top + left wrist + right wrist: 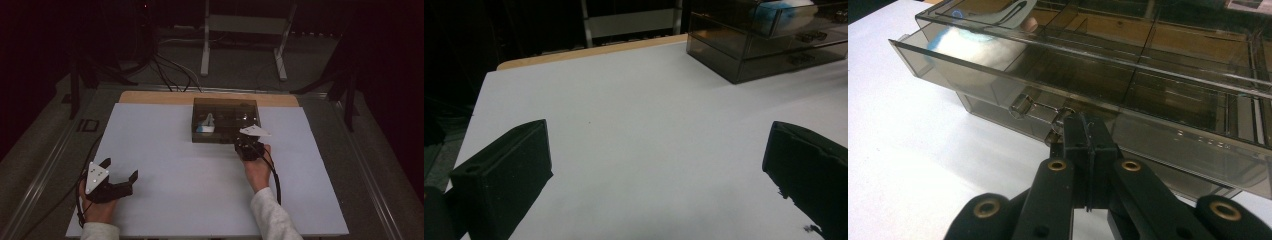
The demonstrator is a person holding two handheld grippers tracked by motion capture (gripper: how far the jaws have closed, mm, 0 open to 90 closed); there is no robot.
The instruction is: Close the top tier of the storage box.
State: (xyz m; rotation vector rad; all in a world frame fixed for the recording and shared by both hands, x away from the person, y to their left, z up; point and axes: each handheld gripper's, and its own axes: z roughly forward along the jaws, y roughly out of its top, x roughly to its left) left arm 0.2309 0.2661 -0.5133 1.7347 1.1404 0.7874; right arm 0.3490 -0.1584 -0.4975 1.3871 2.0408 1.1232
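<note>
High view: desk [165, 200] covered by a white matte sheet, with a bare wooden edge at the far side.

Item 1: drawer organiser [226, 120], smoked translucent plastic, box-shaped, glossy, standing at the far middle of the desk. Upper drawer [1048, 80] is slid partly out toward the person; thin partitions divide it into compartments. A pale blue-and-white soft-looking object [968, 42] lies in the left compartment; what it is cannot be told.

Item 2: drawer handle [1040, 107], a small clear bar on the drawer front, rounded at the end.

Item 3: right hand-held gripper [1088, 145], black, hard plastic with brass-coloured pivot pins, grey three-cornered plate on top. Jaws clenched together with their tips at the handle. Whether they pinch the bar or merely meet just under it cannot be told from the right gripper view.

Item 4: left hand-held gripper [120, 172], same make, resting at the near left of the desk, well apart from the organiser. Jaws released and spread wide, nothing between them.

Step judged in hand: working the upper drawer by its handle. The next move would call for a straight travel along the drawer's runners, with the light box kept from sliding on the smooth sheet; the idle left hand-held gripper could brace it.
</note>
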